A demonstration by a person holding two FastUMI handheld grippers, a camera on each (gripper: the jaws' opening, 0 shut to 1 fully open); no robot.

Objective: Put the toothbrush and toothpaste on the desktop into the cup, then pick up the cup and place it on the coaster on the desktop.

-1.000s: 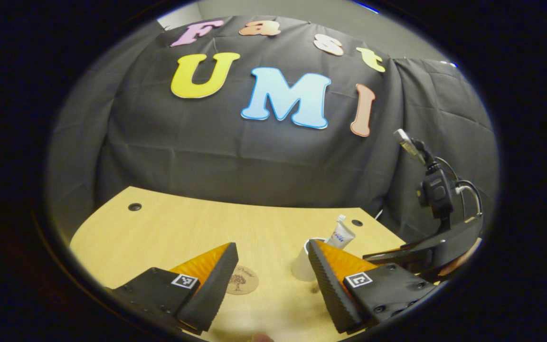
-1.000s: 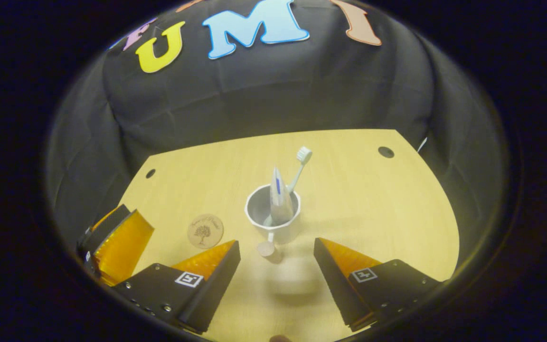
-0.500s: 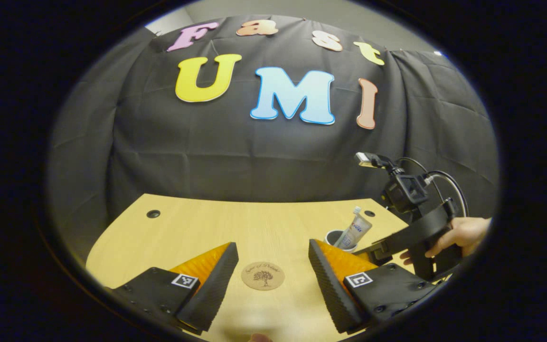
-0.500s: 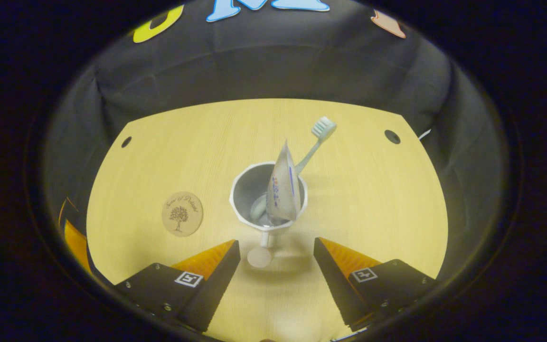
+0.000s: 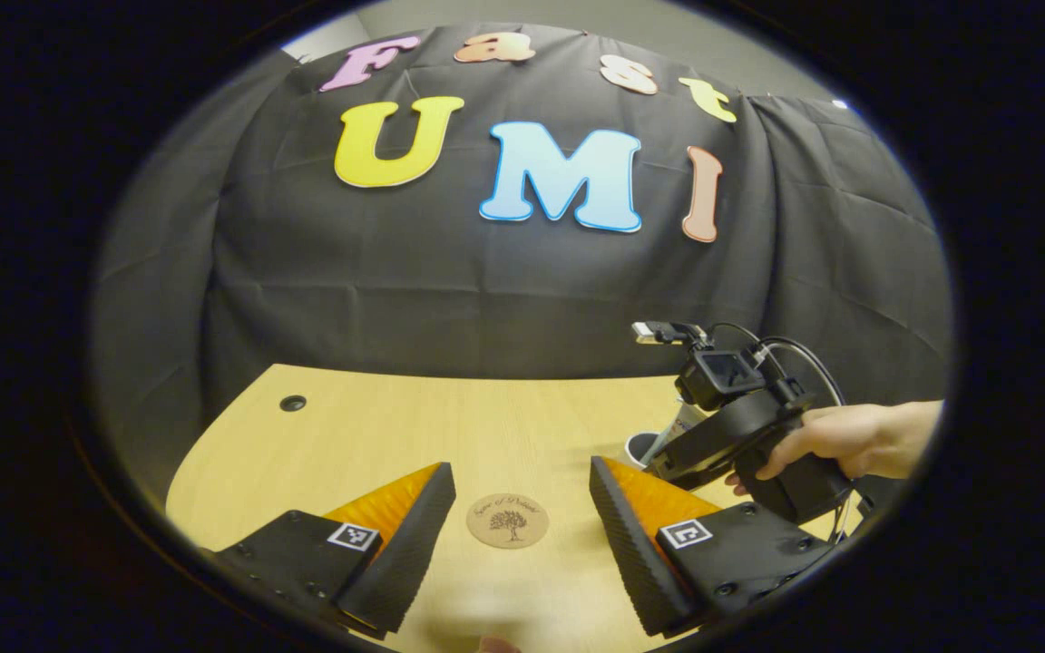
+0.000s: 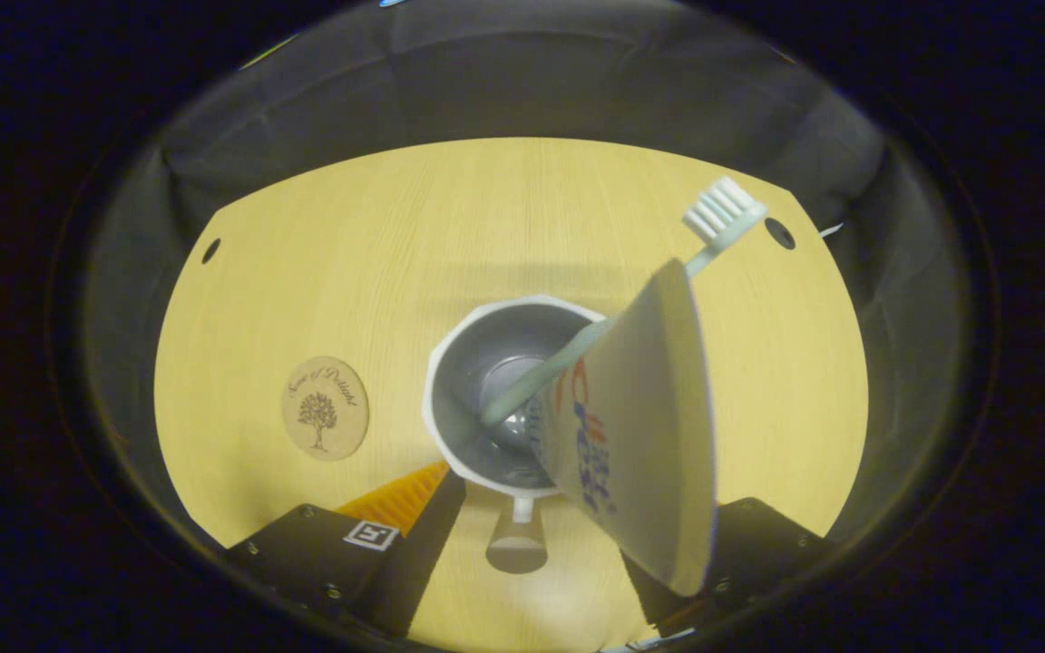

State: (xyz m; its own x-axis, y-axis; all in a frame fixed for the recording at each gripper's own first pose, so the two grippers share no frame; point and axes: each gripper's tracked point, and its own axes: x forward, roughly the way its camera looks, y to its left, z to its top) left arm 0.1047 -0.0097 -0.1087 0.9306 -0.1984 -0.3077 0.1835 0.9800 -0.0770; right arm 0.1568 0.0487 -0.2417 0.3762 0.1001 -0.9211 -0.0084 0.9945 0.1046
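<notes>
Right gripper view: the desktop [image 6: 241,272] spans the frame. At centre stands the cup [image 6: 450,399], holding toothpaste [image 6: 640,435] and toothbrush [image 6: 722,213]. Coaster [image 6: 325,407] lies left. The right gripper [image 6: 532,544] straddles the handle, jaws spread; next, I judge, close and lift. The left gripper [image 5: 518,535] is released.

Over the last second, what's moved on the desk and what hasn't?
The right gripper has come down over the cup, its open fingers now flanking the handle, nothing gripped. The left gripper shifted to face the coaster. Toothbrush and toothpaste stayed in the cup, which is not yet on the coaster.
</notes>
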